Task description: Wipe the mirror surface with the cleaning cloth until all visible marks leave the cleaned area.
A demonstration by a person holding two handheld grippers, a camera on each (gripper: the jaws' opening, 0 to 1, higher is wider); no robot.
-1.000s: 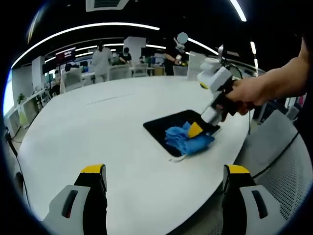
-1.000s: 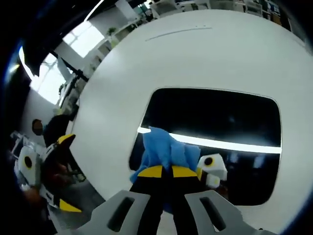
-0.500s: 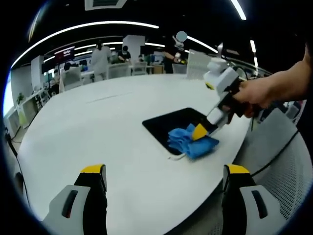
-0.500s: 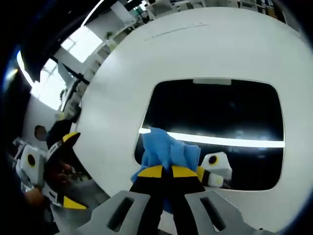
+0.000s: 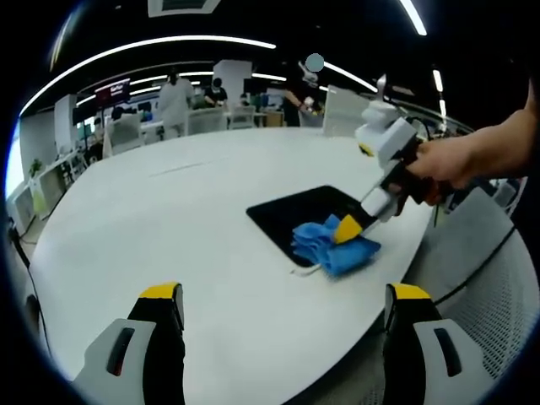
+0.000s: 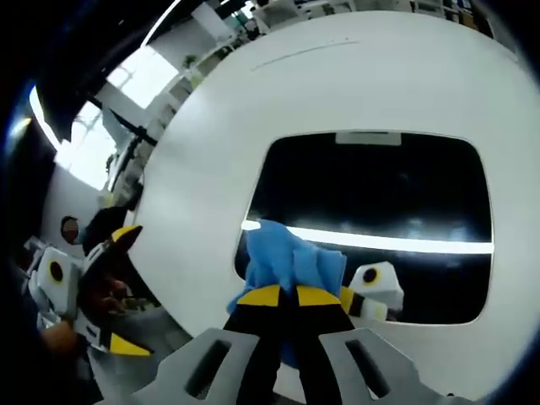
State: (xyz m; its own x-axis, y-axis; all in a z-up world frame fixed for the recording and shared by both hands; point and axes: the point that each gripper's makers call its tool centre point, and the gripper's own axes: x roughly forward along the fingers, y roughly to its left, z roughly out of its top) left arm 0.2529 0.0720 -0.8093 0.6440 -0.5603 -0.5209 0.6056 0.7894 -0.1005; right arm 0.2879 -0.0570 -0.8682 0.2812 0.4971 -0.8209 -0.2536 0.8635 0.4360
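So the right claw (image 6: 280, 297) has its jaws pinched tight on the blue cleaning cloth (image 6: 287, 257), pressing it flat onto the near edge of the dark mirror (image 6: 380, 194) so the wad drags across the glass. The mirror lies on the white counter (image 5: 169, 219), near its right edge. The left claw (image 5: 283, 308) hangs back over the near counter, spread wide and empty, probably just keeping clear.

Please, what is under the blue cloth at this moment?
The blue cloth lies on the near edge of the dark mirror, held by the shut right gripper. The mirror lies flat on the white table. Whether marks remain under the cloth cannot be seen, because the cloth covers that part.
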